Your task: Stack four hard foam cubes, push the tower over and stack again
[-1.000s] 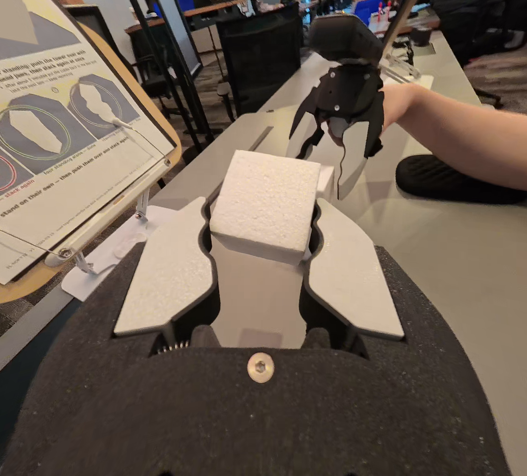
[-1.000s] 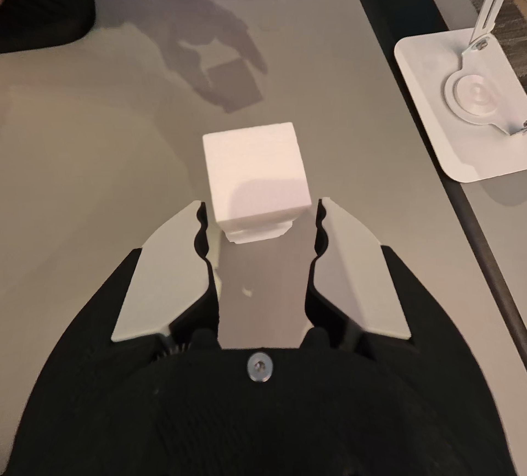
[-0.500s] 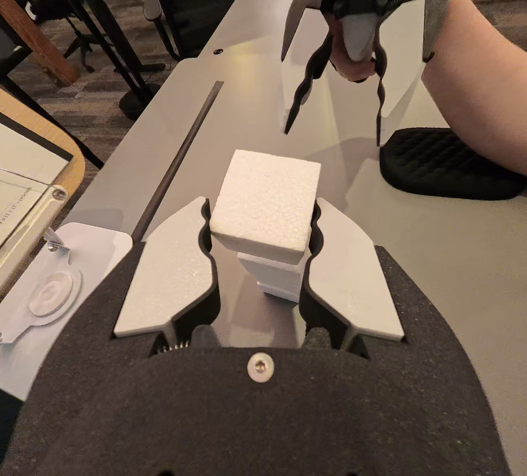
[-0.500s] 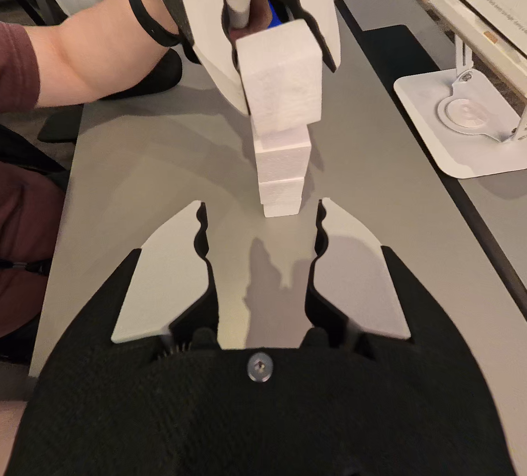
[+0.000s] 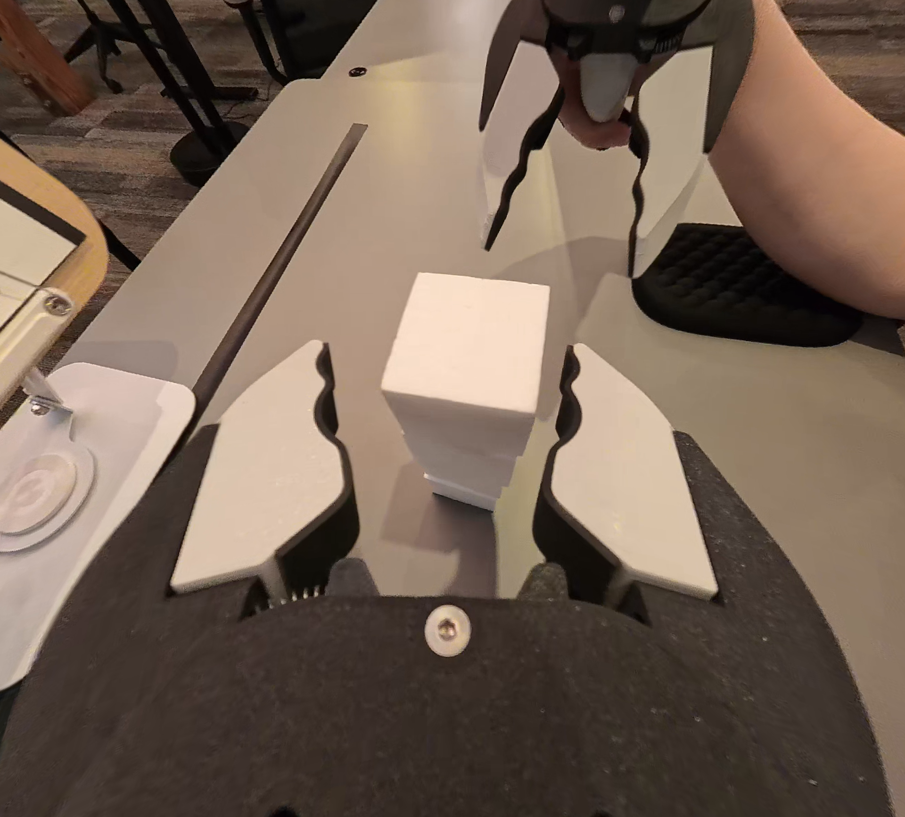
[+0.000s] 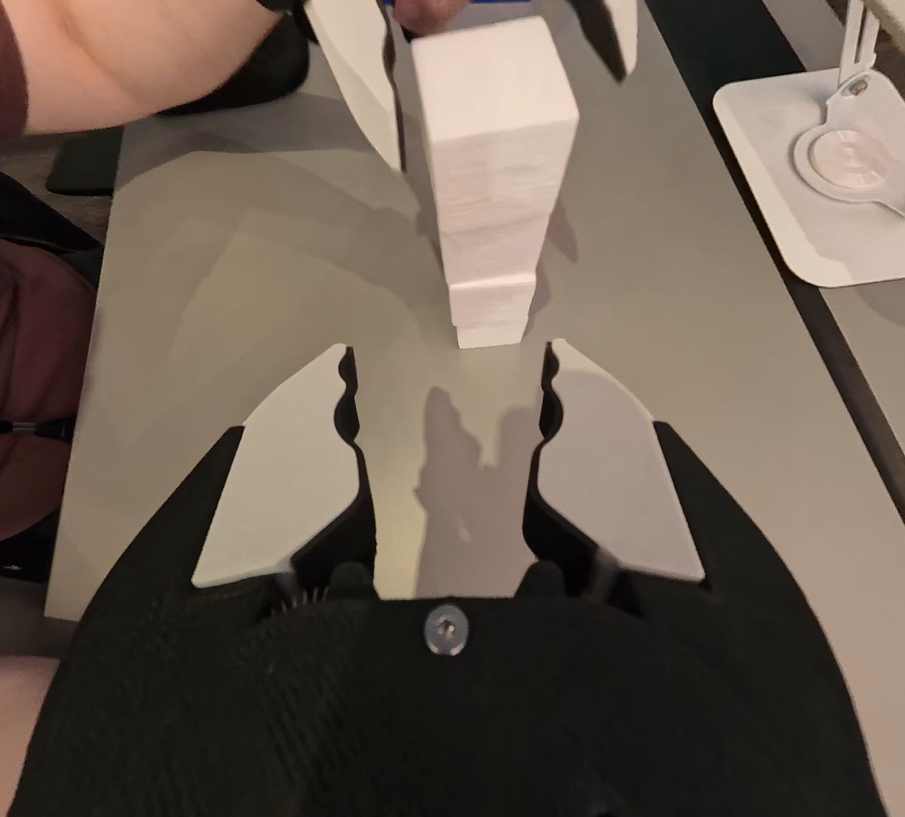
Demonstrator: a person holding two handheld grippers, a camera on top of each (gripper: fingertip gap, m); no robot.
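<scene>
White foam tower [image 5: 465, 382] stands upright on grey table [image 5: 734, 451], four cubes by the look. L gripper [image 5: 443, 355] spread wide, empty, straddling top cube w/o touching. R gripper [image 6: 448, 348] also wide, empty, just short of tower base. L nearer for the push.

A grey counter [image 5: 401, 167] carries a white tower of foam cubes [image 6: 494, 186] standing upright near its middle, each cube slightly offset from the next. In the left wrist view a white stand base [image 5: 93, 460] rests at the counter's left edge beside a dark slot [image 5: 284, 255], and a black padded rest [image 5: 744, 294] lies at the far right
</scene>
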